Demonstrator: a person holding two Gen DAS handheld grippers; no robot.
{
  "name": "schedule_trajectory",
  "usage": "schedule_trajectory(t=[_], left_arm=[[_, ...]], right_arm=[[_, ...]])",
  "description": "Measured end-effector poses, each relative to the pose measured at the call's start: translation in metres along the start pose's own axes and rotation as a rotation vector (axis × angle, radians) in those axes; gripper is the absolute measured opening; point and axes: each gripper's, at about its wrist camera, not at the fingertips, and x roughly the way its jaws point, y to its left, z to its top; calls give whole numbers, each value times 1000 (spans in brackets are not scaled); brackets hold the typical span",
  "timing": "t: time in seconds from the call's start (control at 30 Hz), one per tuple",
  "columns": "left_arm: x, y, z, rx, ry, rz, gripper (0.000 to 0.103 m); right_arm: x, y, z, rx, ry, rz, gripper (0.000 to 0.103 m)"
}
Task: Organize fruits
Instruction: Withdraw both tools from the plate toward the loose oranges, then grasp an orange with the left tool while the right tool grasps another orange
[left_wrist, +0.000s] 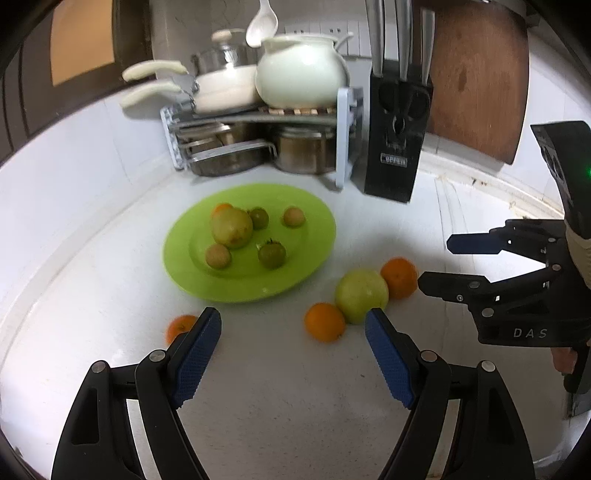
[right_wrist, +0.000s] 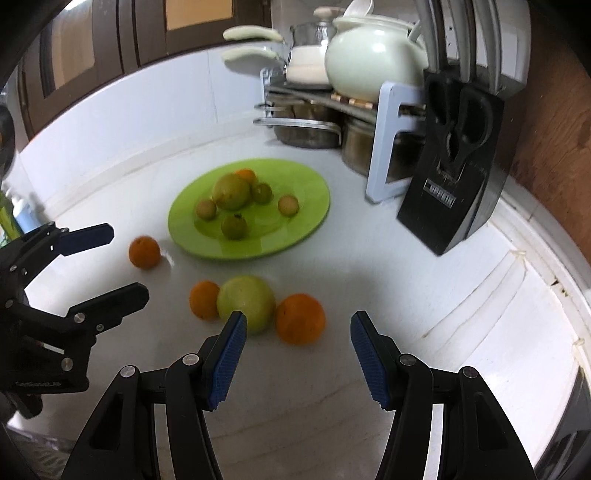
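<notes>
Fruits (left_wrist: 361, 301) loose on tabletop (left_wrist: 277, 387), beside green plate (left_wrist: 177, 254).
Both grippers' jaws open, empty; centre one orange (right_wrist: 300, 318) between the pads before closing.

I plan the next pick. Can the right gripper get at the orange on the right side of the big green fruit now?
Probably yes: the right gripper is open, the orange lies just ahead, and nothing stands between. The green fruit touches its side.

fruits (left_wrist: 361, 300) on counter, plate (left_wrist: 295, 280)
</notes>
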Motion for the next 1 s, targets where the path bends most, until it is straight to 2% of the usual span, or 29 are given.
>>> schedule_trajectory(t=[0.2,0.37,0.57,0.87,1.0], left_arm=[[27,0,-10,10,81,-68,80],[41,-2,-11,32,105,-86,79],[55,-6,-6,69,124,-94,72],[65,-6,0,69,130,-139,62],[65,-7,0,69,127,-159,54]], right_arm=[[18,1,-7,-15,54,5,59],[30,0,-11,-20,79,1,59],[38,-3,-10,-18,92,0,59],[45,-4,-4,-17,87,18,59],[48,-4,-2,-20,83,21,58]])
